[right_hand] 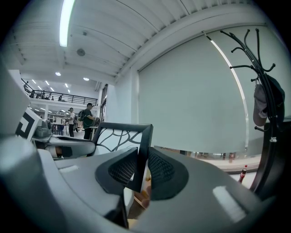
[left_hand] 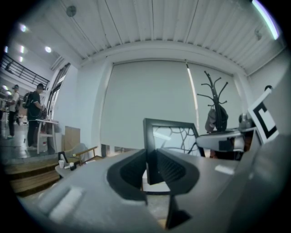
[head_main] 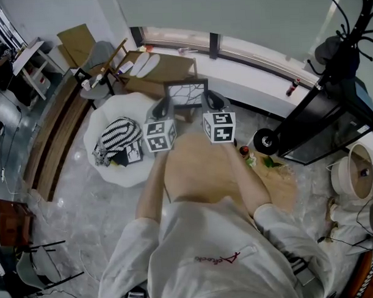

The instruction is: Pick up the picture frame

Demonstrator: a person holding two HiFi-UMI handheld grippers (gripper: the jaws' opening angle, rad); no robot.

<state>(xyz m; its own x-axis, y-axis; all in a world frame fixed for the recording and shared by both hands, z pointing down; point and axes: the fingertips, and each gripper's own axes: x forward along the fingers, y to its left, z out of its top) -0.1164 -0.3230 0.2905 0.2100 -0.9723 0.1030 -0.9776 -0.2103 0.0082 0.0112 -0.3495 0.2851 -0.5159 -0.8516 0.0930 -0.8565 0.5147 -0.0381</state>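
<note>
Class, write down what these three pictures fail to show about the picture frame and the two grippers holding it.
- Lower corners of the picture frame: in the head view, covered by the left gripper and right gripper; in both gripper views, behind the jaws.
- Frame's far side: turned away in every view.
- Picture's fine detail: too small in the head view.

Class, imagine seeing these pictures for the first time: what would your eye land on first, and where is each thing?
A black picture frame with a branching pattern is held up mid-picture in the head view, the left gripper shut on its left edge, the right gripper on its right. Left of it lies a black-and-white striped bag on a white round seat.
</note>
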